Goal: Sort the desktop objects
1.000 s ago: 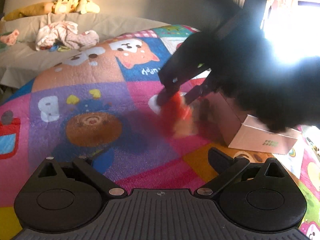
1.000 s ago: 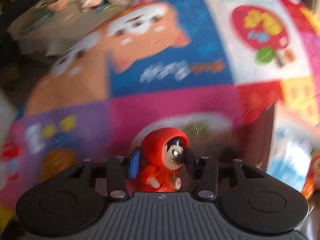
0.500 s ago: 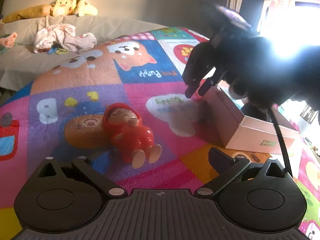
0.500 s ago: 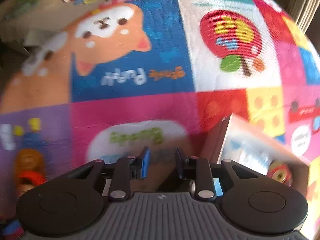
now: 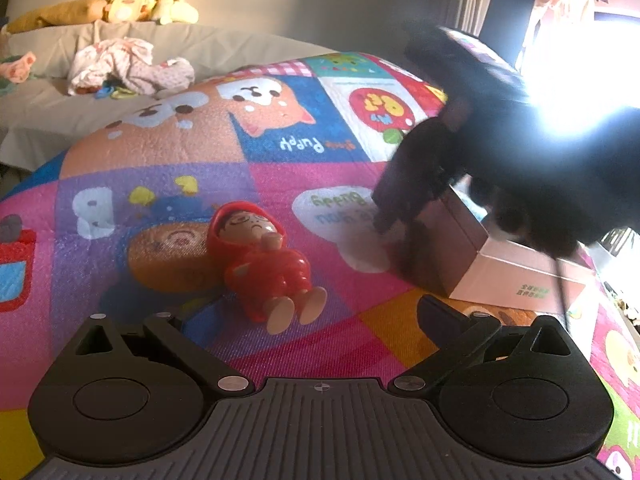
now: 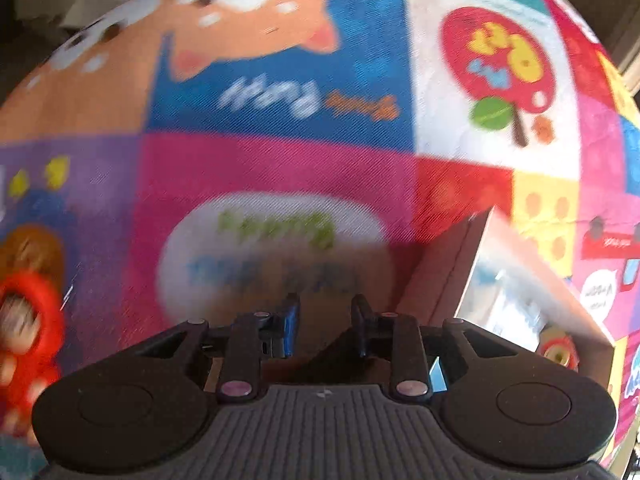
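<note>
My left claw (image 5: pixel 320 312) hangs low with its jaws spread wide, gripping nothing. Just beyond it, slightly left, the red hooded figurine (image 5: pixel 264 264) lies on its back on the play mat (image 5: pixel 160 184), feet toward me, head pointing away and left. Farther right, my right claw (image 6: pixel 324 320) points down beside the pink box (image 5: pixel 516 268), jaws narrowed but empty. The left claw is clearly the nearer one.
</note>
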